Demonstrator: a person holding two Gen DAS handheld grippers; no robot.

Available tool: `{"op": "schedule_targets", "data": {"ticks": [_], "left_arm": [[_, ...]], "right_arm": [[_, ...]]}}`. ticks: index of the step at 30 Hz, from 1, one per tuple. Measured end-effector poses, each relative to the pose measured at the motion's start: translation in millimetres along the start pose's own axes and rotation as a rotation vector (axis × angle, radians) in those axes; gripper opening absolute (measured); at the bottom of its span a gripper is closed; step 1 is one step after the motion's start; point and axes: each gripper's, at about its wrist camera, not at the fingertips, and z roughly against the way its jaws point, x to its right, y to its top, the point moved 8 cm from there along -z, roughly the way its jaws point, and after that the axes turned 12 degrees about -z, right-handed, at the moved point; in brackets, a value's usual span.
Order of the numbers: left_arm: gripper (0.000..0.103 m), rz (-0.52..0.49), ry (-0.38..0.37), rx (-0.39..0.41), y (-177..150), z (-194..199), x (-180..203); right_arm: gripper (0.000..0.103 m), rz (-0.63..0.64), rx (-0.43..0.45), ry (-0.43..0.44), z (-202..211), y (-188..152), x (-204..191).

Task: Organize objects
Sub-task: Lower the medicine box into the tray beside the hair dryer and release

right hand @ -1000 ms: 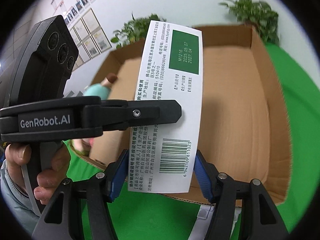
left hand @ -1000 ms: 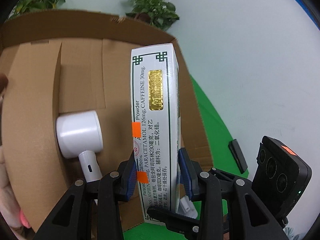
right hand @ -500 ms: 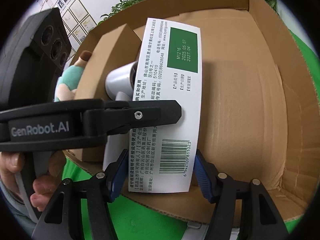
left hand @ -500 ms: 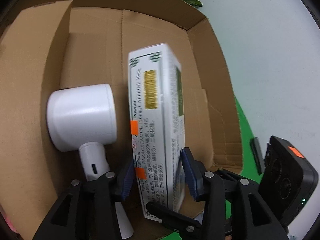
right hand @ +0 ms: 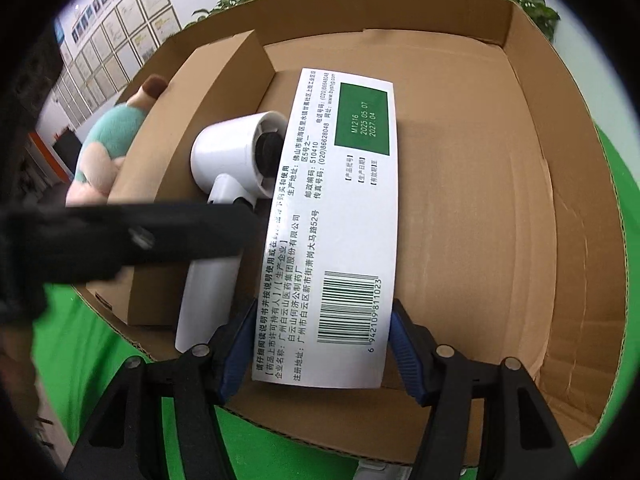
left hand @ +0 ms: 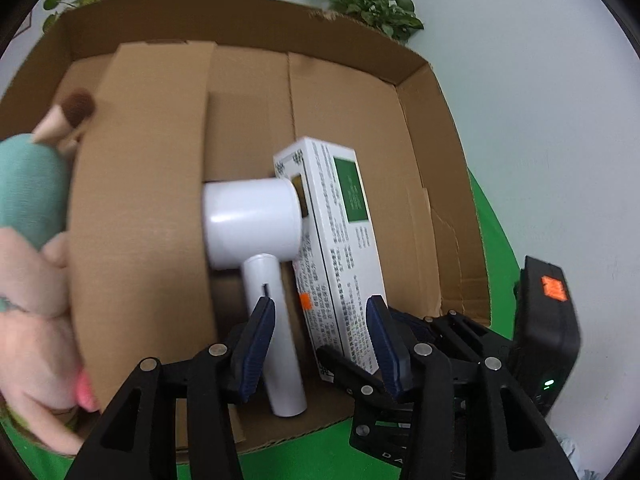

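At the far left of the left wrist view a plush toy with a teal body and pink limbs leans against the outside of the cardboard box, which sits on a green tabletop. An inner cardboard flap stands along the box's left side. Just right of the flap lies a white hair dryer, its barrel deeper in the box and its handle running back toward the camera.

The left gripper hovers over the near edge of the box with its jaws opening. The dryer's handle and the near end of the white medicine box both show in the gap between the blue pads, but neither pad presses on the carton; the right pad sits just beside its near corner. The carton lies inside the box, just beside the dryer on its right, long axis running away from the camera.

In the right wrist view the other gripper's black arm crosses the left side, stopping just short of the carton's edge. The right gripper has its blue pads closed on both long edges of the medicine box at the barcode end, so the carton reaches forward from the jaws, over the box floor, with the dryer close at its left
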Motion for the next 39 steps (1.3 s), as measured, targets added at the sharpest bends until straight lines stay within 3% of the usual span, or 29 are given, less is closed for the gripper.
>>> {"op": "schedule_targets", "data": {"ticks": [3, 7, 24, 31, 34, 36, 37, 39], "left_arm": [[0.046, -0.005, 0.022, 0.028, 2, 18, -7], [0.046, -0.009, 0.033, 0.034, -4, 28, -14], [0.046, -0.029, 0.048, 0.033, -6, 17, -18], [0.046, -0.066, 0.094, 0.097, -1, 25, -11], [0.057, -0.08, 0.129, 0.155, 2, 34, -6], [0.067, -0.084, 0.163, 0.211, 5, 43, -3], [0.075, -0.087, 0.199, 0.243, 6, 49, -2], [0.085, -0.097, 0.239, 0.291, 6, 59, 1]], "right_arm": [[0.066, 0.042, -0.005, -0.043, 0, -9, -5], [0.066, 0.022, 0.01, -0.023, 8, -11, -6], [0.066, 0.005, -0.007, -0.057, 4, -41, -9], [0.066, -0.02, -0.021, -0.051, 5, -53, -2], [0.067, -0.058, -0.032, -0.026, 8, -58, 4], [0.077, -0.056, 0.004, -0.034, 18, -61, 7], [0.087, -0.05, 0.046, -0.044, 28, -62, 10], [0.091, -0.039, 0.094, -0.063, 42, -66, 14]]}}
